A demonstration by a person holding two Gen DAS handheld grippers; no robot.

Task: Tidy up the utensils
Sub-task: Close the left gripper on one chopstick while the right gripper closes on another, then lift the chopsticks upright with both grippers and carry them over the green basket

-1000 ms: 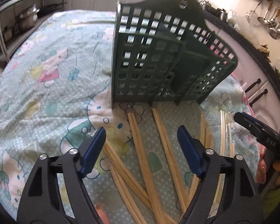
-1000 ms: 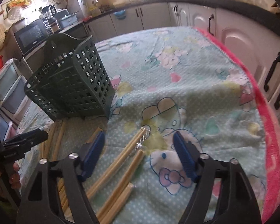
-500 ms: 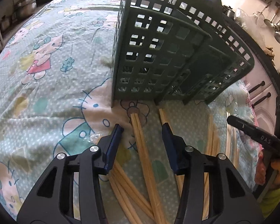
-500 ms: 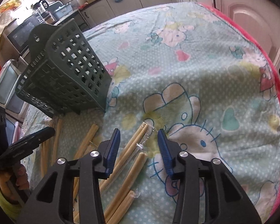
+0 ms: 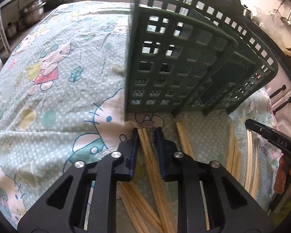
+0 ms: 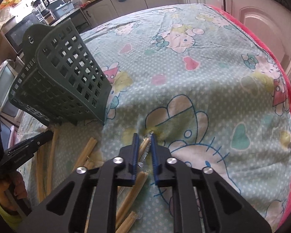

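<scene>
Step in hand: pick-up of utensils from the patterned tablecloth (image 6: 213,62).

My left gripper (image 5: 147,134) is closing its jaws on a wrapped pair of wooden chopsticks (image 5: 151,161) with a thin cleaning brush alongside; the pads appear to touch the bundle near its far end, just short of the green slotted utensil holder (image 5: 176,73).

My right gripper (image 6: 145,138) is likewise closing on a second wrapped bundle of bamboo sticks and a wire brush (image 6: 145,151), with the bundle between the narrow jaws. The holder stands to its left, well apart.

More chopstick pairs (image 5: 234,151) lie loose on the cloth between the two grippers.

Next move, as I judge it: confirm both grips, lift each bundle clear, tip it upright, and lower it into a holder compartment without snagging the rim.
</scene>
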